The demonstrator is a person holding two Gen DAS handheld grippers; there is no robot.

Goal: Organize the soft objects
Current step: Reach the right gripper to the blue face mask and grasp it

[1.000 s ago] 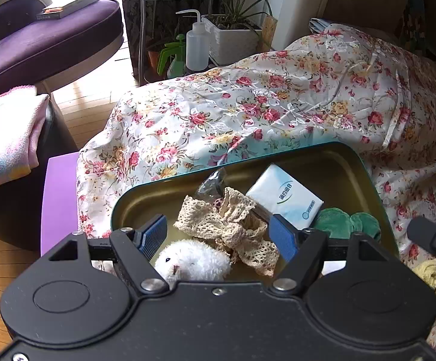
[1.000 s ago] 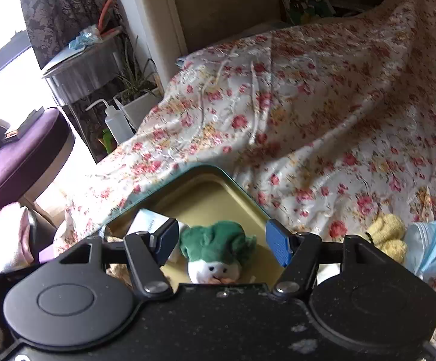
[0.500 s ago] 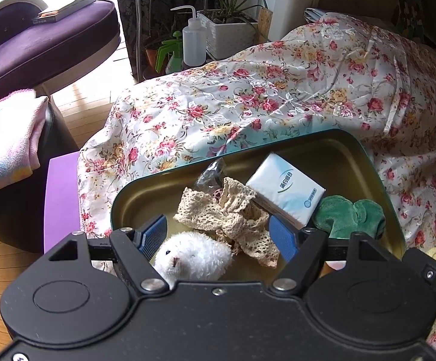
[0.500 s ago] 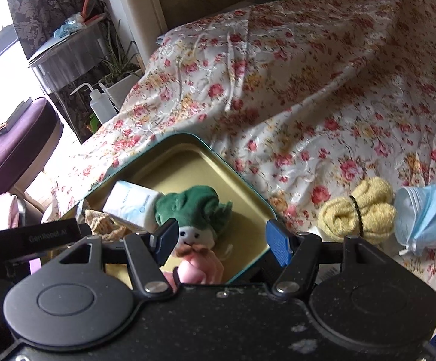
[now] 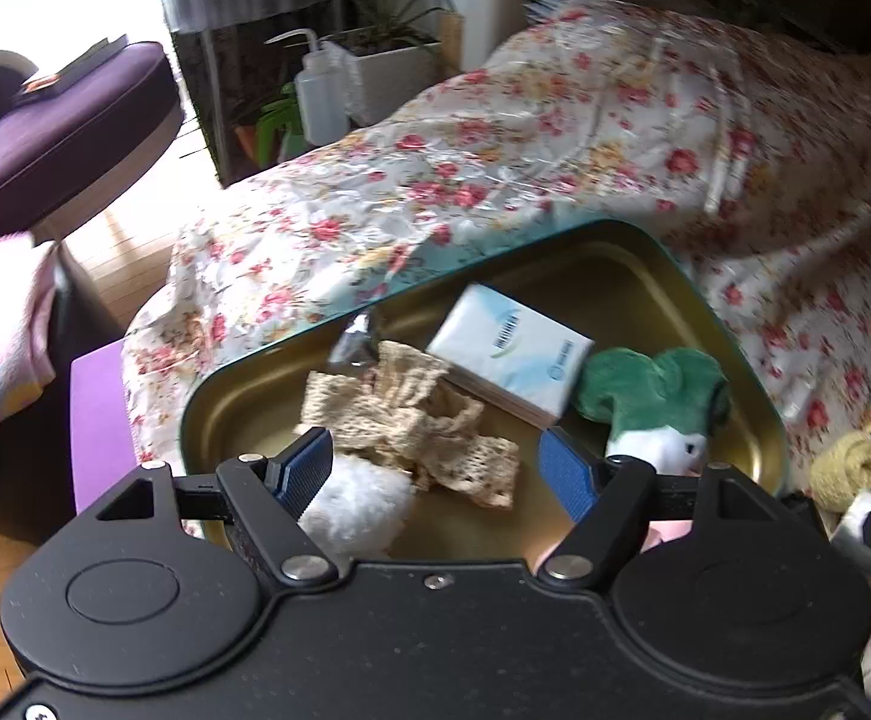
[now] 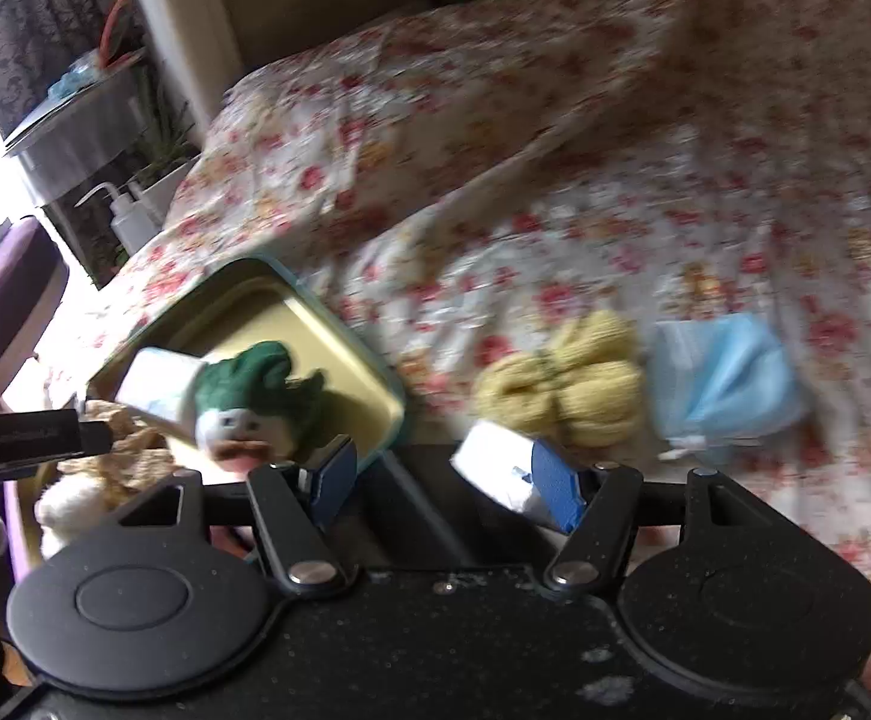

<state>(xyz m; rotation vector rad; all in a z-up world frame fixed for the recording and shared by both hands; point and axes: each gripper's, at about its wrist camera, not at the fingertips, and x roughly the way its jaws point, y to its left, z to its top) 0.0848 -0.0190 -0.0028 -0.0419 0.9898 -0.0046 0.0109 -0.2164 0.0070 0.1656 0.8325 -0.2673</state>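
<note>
The left gripper [image 5: 435, 465] hangs with its jaws spread and nothing pinched, over the near end of one teal-rimmed, gold-lined metal tin [image 5: 627, 276]. The tin holds five things: one white fluffy plush toy [image 5: 357, 507] by the left jaw, one crumpled beige lace cloth [image 5: 417, 414], one white tissue pack [image 5: 510, 354] with blue print too blurred to read, one green-capped plush doll [image 5: 651, 396], and one small crinkled clear wrapper [image 5: 354, 345].

The right gripper [image 6: 444, 474] also has its jaws spread and empty, over the tin's near right corner. Beyond it, outside the tin on the flowered bedspread [image 6: 555, 180], lie one yellow knitted bundle [image 6: 567, 390], one blue face mask [image 6: 729, 378] and one white packet [image 6: 495, 474]; open bedspread stretches beyond them.
</note>
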